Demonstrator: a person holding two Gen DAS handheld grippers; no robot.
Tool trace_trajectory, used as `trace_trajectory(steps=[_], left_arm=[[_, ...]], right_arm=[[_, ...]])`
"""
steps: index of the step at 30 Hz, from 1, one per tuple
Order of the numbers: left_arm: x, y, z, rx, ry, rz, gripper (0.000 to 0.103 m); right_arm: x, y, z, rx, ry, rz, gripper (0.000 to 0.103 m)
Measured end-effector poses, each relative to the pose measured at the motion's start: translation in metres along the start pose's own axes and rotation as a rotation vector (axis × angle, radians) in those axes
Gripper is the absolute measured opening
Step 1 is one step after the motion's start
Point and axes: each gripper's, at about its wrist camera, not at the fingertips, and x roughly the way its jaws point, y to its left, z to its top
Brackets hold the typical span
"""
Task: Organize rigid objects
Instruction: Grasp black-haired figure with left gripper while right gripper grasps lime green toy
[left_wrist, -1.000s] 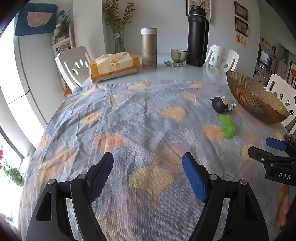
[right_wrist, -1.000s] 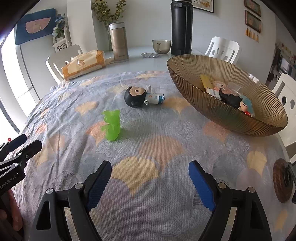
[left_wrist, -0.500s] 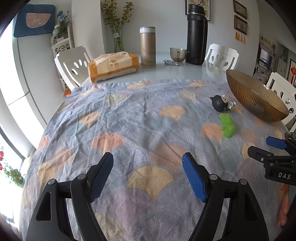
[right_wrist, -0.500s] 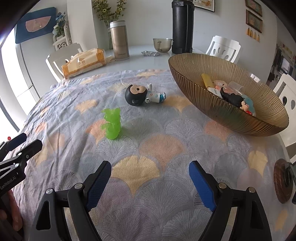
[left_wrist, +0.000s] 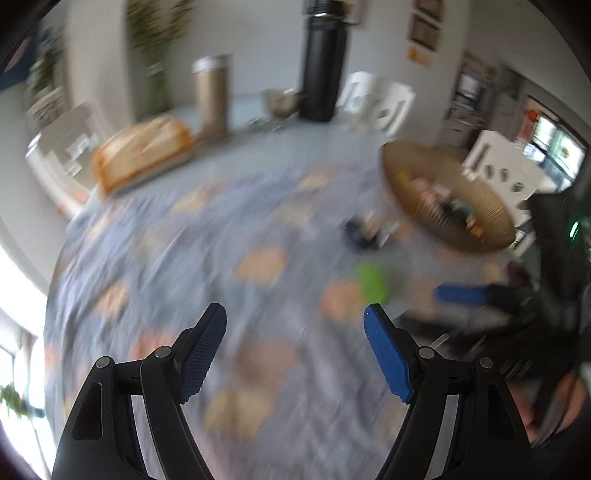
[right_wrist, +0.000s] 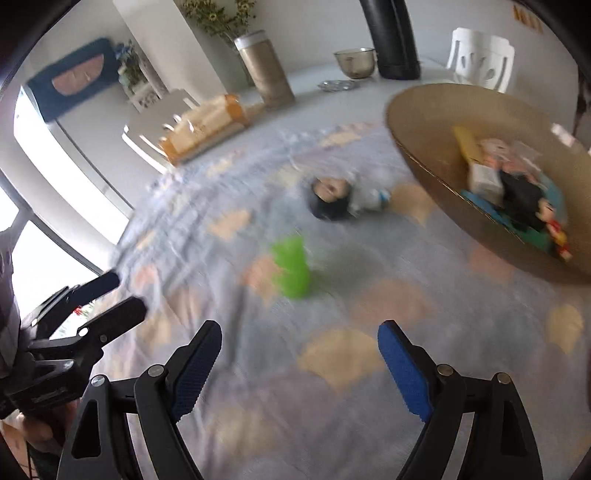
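Both views are blurred by motion. A green toy (right_wrist: 291, 267) stands on the patterned tablecloth (right_wrist: 332, 369), ahead of my open, empty right gripper (right_wrist: 299, 363). A black-haired doll (right_wrist: 341, 201) lies beyond it. A brown ribbed bowl (right_wrist: 436, 122) at the right holds several small toys. In the left wrist view my left gripper (left_wrist: 295, 349) is open and empty above the cloth; the green toy (left_wrist: 372, 282), the doll (left_wrist: 364, 232) and the bowl (left_wrist: 406, 184) lie ahead to its right. The right gripper (left_wrist: 461, 295) shows at that view's right edge.
At the table's far side stand a tissue pack (right_wrist: 207, 125), a tan flask (right_wrist: 264, 70), a small metal bowl (right_wrist: 354, 62) and a tall black flask (right_wrist: 391, 37). White chairs (right_wrist: 480, 55) ring the table. The left gripper (right_wrist: 92, 306) shows at the left.
Both grippers have swung and tilted, blurring the views. The right gripper has come closer to the green toy and the left view has turned right. The jaws stay open.
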Motion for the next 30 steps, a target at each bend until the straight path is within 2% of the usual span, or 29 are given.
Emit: trace_trajectory(steps=[1,4,5,7,8,11,12,14,18,20,21,22,24,27,30], left_arm=[[0.010,-0.002,0.013,0.022,0.000,-0.047,0.076],[0.051,-0.004,0.040,0.027,0.067,-0.183,0.076],[0.063,-0.004,0.045,0.028,0.087,-0.225,0.076],[0.089,-0.007,0.053,0.040,0.139,-0.310,0.076],[0.096,-0.010,0.056,0.046,0.151,-0.317,0.076],[0.122,-0.014,0.059,0.051,0.181,-0.312,0.076],[0.127,-0.014,0.058,0.046,0.189,-0.325,0.076],[0.137,-0.014,0.060,0.027,0.206,-0.354,0.076],[0.149,-0.027,0.060,0.024,0.211,-0.342,0.073],[0.148,-0.036,0.056,0.055,0.207,-0.318,0.064],[0.146,-0.040,0.055,0.069,0.210,-0.318,0.051],[0.146,-0.040,0.054,0.057,0.224,-0.336,0.051],[0.143,-0.038,0.053,0.017,0.230,-0.321,0.051],[0.132,-0.032,0.050,-0.016,0.193,-0.283,0.050],[0.110,-0.017,0.042,-0.088,0.154,-0.266,0.050]], right_arm=[[0.006,0.003,0.005,-0.001,-0.022,-0.001,0.085],[0.028,0.006,0.011,-0.009,-0.043,-0.007,0.067],[0.034,0.007,0.011,-0.012,-0.041,-0.030,0.063],[0.044,0.010,0.011,-0.034,-0.041,-0.091,0.064],[0.043,0.012,0.011,-0.052,-0.056,-0.104,0.063],[0.045,0.014,0.013,-0.080,-0.069,-0.143,0.041],[0.045,0.014,0.013,-0.088,-0.068,-0.135,0.030],[0.044,0.009,0.013,-0.075,-0.064,-0.095,0.022],[0.042,0.000,0.013,-0.033,-0.068,-0.050,0.021],[0.040,-0.004,0.013,-0.020,-0.073,-0.030,0.021],[0.040,-0.005,0.013,-0.016,-0.078,-0.022,0.021],[0.038,-0.007,0.013,-0.009,-0.085,-0.011,0.021],[0.036,-0.010,0.014,0.003,-0.094,0.007,0.021],[0.034,-0.012,0.013,0.015,-0.103,0.034,0.021],[0.028,-0.009,0.012,-0.010,-0.133,0.011,0.021]])
